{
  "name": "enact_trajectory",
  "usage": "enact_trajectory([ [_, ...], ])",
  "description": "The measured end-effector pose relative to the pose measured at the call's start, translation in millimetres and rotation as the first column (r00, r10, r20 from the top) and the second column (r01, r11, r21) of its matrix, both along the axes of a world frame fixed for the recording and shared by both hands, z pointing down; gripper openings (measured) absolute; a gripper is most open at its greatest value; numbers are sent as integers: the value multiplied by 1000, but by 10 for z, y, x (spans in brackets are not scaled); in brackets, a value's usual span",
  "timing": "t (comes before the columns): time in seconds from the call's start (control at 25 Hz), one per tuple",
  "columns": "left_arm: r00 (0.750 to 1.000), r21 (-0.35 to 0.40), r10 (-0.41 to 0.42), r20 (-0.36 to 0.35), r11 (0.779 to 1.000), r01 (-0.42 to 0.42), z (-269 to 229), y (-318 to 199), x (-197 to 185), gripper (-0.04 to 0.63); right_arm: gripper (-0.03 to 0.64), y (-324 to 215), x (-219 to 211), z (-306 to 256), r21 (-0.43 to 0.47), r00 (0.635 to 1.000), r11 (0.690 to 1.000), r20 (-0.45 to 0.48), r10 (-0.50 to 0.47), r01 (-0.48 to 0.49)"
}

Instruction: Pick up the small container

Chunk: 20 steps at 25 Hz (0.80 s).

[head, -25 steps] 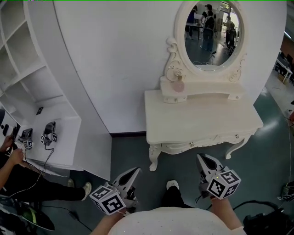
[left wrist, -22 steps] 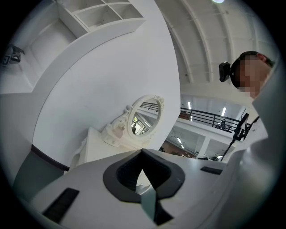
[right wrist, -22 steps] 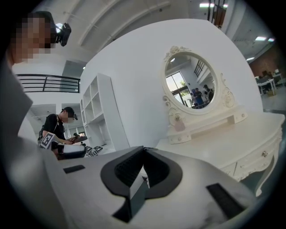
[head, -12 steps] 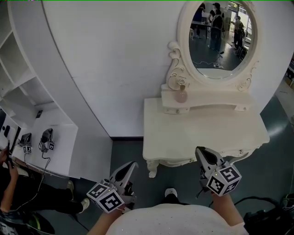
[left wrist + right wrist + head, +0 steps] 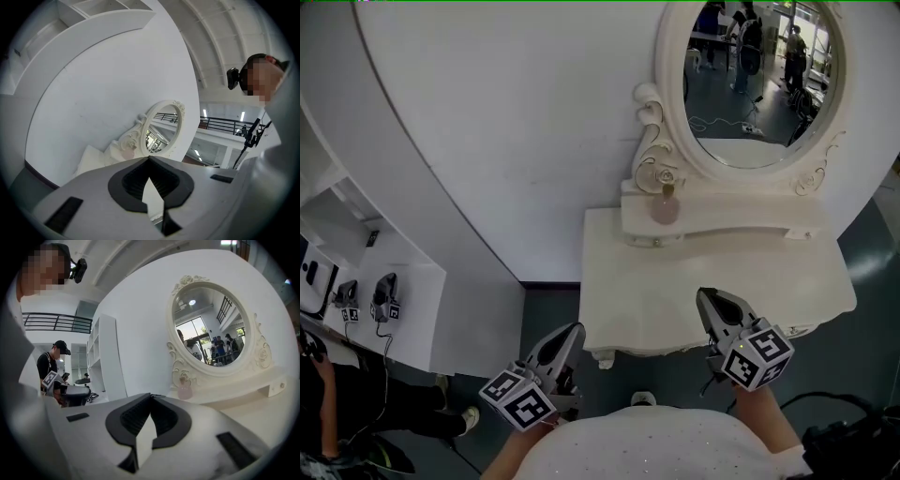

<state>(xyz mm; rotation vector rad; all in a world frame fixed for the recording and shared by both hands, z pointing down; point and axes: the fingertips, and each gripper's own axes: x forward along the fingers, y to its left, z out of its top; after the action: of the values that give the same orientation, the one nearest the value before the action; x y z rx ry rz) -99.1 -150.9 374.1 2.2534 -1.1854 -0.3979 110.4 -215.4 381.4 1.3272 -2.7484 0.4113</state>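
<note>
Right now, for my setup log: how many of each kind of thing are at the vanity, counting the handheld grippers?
Table: 1
Mirror: 1
Container: 1
Grippers: 2 (left gripper, right gripper)
Total: 5

the white dressing table (image 5: 712,281) bears a small pink container (image 5: 665,209) on its shelf.
</note>
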Motion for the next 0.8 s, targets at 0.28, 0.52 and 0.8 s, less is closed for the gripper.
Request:
enact_trajectory([
  [0.28,998,16,-63,6,998,63,88,-454,95,2,6,-486,96,89,19,999,999,-11,-39,39],
  [0.52,994,30,-96,50,995,95,133,-750,96,1,6,-831,91,253,35,999,999,-26,-39,40],
  [0.8,994,25,-72,79,997,71,249,-1163,64,2,6,-1153,-114,481,-25,998,998,-24,-66,65],
])
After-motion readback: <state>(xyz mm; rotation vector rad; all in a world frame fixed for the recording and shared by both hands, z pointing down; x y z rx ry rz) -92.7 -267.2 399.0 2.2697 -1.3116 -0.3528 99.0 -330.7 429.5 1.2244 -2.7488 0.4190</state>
